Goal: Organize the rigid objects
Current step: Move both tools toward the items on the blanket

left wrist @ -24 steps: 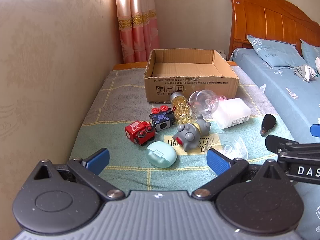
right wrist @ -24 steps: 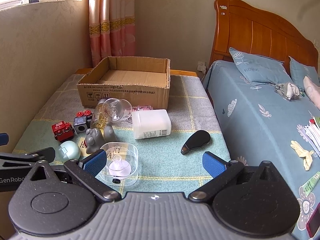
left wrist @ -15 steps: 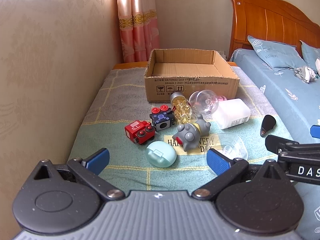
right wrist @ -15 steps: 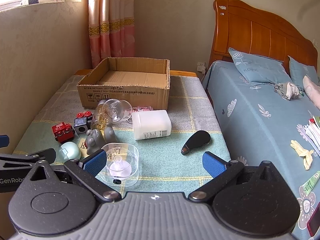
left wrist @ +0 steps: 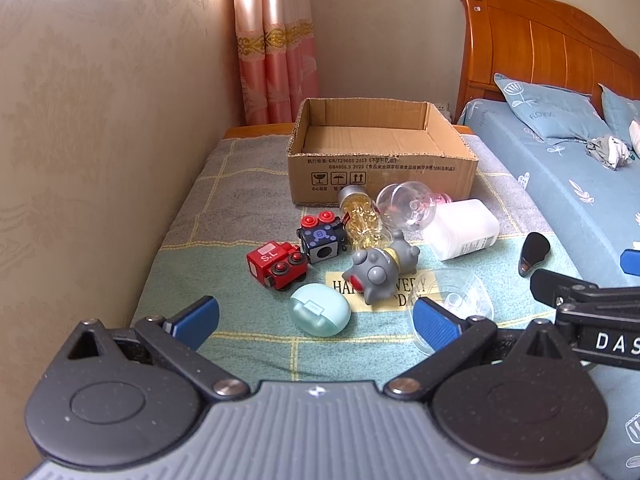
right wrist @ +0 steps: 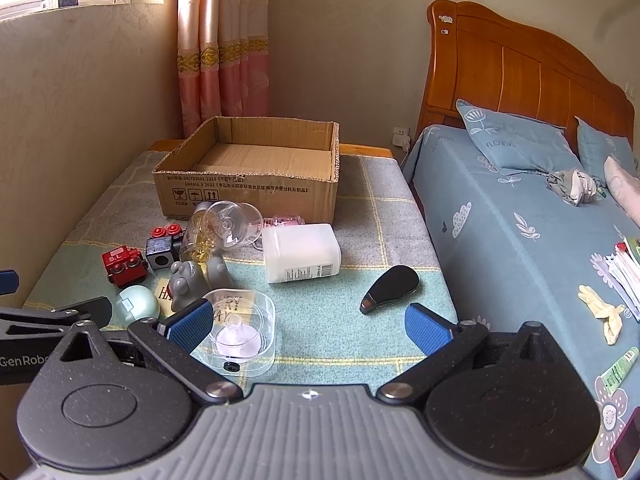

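Toys and bottles sit bunched mid-blanket (left wrist: 256,344) before the cardboard box (left wrist: 380,176), which stands at the far edge. My left view shows the red train (left wrist: 276,266), dark cube (left wrist: 320,238), grey figure (left wrist: 380,272) and mint case (left wrist: 320,314) clearly. My right view alone shows the nipple inside the clear tub (right wrist: 240,332), and a black case (right wrist: 390,289) lying apart near the blanket's right edge, with the white bottle (right wrist: 302,253) beside the glass (right wrist: 232,226). My left gripper (left wrist: 316,320) and right gripper (right wrist: 308,326) both gape wide, holding nothing.
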